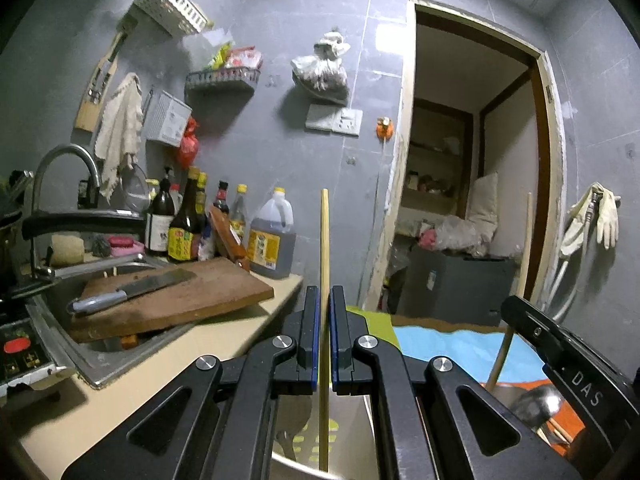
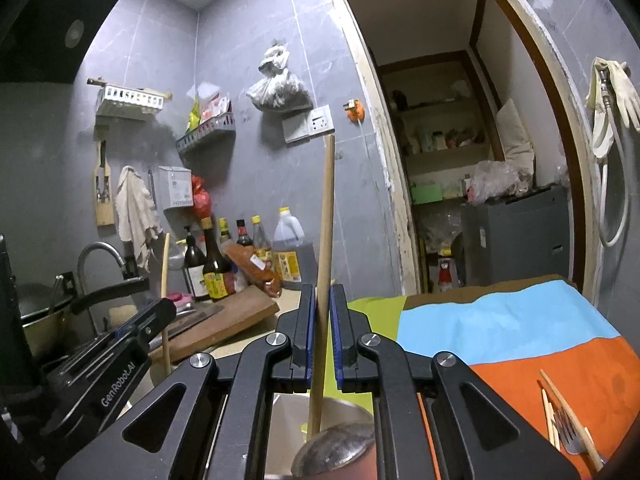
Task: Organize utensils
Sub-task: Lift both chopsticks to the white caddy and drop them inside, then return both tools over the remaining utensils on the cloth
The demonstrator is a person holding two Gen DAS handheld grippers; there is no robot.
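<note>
I have the left gripper (image 1: 324, 336) clamped on a chopstick (image 1: 324, 264) and the right gripper (image 2: 322, 336) on the ladle handle (image 2: 325, 248), both over the steel pot (image 2: 288, 408); a loose pinch could let either pivot and slip.

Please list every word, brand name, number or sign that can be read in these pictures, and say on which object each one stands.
"DAS": on the right gripper, white letters on its black body, seen from the left wrist camera.
"GenRobot.AI": on the left gripper, along its black body, seen from the right wrist camera.
Sauce bottles and oil jug: yellow labels with print, too small and blurred to read.
</note>
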